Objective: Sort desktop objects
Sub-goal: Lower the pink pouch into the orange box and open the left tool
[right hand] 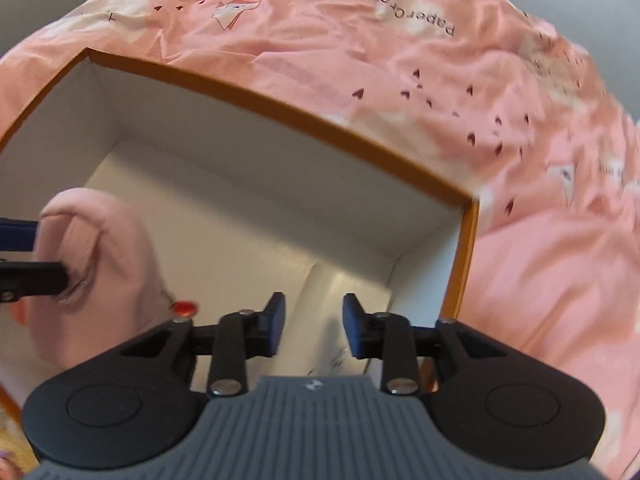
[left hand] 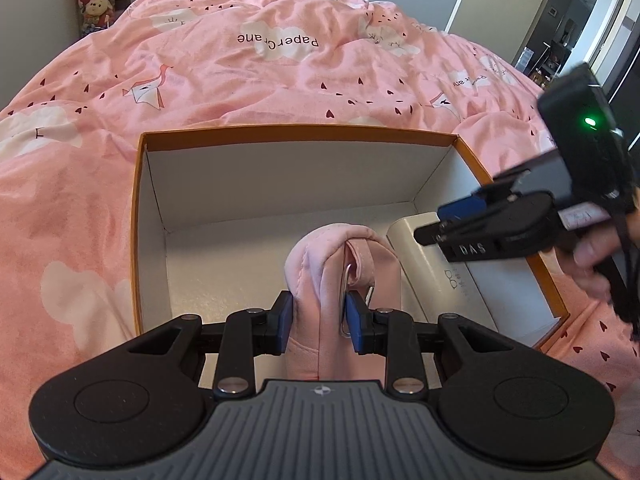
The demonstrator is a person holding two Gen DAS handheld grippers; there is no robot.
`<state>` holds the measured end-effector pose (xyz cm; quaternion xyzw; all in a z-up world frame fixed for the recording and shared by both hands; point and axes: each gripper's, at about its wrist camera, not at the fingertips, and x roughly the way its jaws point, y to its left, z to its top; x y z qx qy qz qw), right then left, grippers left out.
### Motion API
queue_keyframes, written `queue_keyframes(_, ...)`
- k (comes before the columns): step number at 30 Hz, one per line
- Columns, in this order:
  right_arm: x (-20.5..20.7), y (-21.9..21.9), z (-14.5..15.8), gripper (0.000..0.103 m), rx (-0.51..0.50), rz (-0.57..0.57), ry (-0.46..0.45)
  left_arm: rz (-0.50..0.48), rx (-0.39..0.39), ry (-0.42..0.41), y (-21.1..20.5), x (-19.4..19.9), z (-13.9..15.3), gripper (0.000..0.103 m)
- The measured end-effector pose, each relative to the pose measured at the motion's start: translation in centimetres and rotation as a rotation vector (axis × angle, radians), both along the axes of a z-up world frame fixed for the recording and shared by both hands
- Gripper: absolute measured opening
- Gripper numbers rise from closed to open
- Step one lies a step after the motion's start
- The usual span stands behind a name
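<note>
Underneath, a rumpled pink printed duvet (left hand: pixel 240 80) carries an orange-rimmed white cardboard box (left hand: pixel 304 136). Inside lie a cream cylinder (left hand: pixel 424 256) and pink fabric pouch (left hand: pixel 320 272), pinched by the left gripper (left hand: pixel 320 320); the right gripper (right hand: pixel 314 326) gapes empty above the cylinder.

Pink pouch (left hand: pixel 344 280), orange-rimmed white box (left hand: pixel 300 130), pink heart-patterned bedspread (left hand: pixel 240 80).
</note>
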<state>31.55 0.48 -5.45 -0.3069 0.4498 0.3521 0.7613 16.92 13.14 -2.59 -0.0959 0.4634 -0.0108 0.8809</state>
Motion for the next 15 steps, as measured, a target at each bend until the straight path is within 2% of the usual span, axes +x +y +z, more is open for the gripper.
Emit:
queue_keyframes(4, 0.8, 1.3, -1.0, 0.035, -0.045, 0.095, -0.062, -0.008, 0.013, 0.018, -0.1, 0.3, -0.1, 0.033)
queue_keyframes(7, 1.9, 1.2, -1.5, 0.034, -0.069, 0.116, -0.017, -0.019, 0.021, 0.034, -0.4, 0.6, -0.4, 0.033)
queue_keyframes(12, 2.1, 1.5, -3.0, 0.034, -0.099, 0.126, -0.003, -0.038, -0.005, 0.064, -0.5, 1.3, -0.8, 0.033)
queue_keyframes(15, 2.2, 1.2, -2.8, 0.033, -0.107, 0.115, 0.052, -0.043, -0.016, 0.08, -0.8, 1.8, -1.1, 0.033)
